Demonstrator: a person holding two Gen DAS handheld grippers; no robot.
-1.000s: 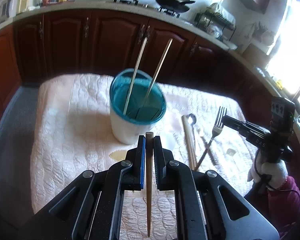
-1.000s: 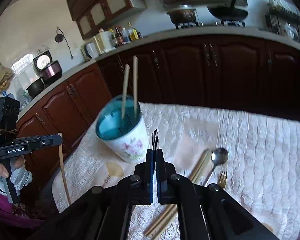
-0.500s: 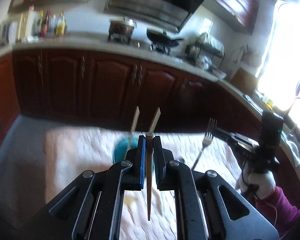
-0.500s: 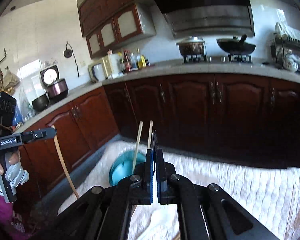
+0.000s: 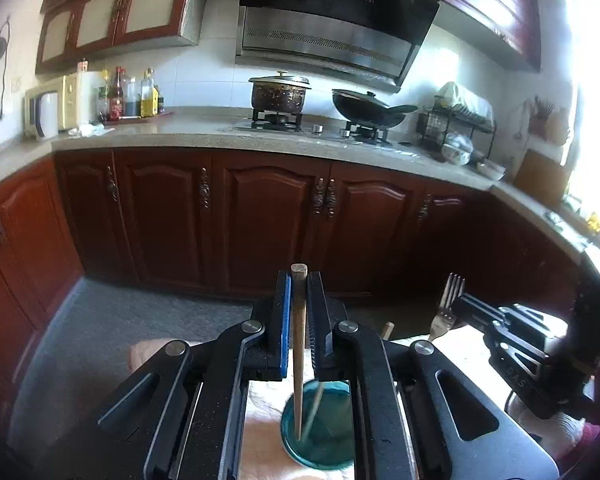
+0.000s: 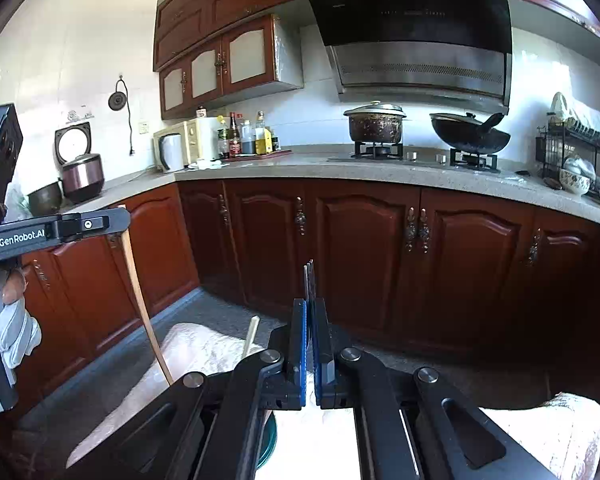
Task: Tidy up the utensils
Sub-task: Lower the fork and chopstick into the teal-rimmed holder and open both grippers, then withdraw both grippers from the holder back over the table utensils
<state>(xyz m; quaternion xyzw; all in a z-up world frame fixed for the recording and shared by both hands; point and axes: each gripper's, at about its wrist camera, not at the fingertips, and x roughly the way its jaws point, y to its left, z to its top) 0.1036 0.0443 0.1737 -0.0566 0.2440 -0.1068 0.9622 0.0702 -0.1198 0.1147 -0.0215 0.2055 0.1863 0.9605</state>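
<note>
On left hand-held gripper [image 6: 118, 220] body: "GenRobot.AI" label.

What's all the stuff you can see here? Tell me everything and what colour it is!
wooden chopstick: one, brown, clamped upright in the left tongs.
metal fork: one, silver, tines up, clamped in the right tongs.
teal-rimmed cup: one, on the quilted cloth, below the left tongs, with pale sticks inside.
quilted cloth: one, cream, covering the table.
lidded pot: one, dark, on the stove.
black wok: one, on the stove beside the pot.
sauce bottles: several, mixed colours, on the counter.
rice cooker: one, maroon, lid open, on the left counter.
gloved hand: one, grey-white glove, holding the left tongs' handle.
</note>
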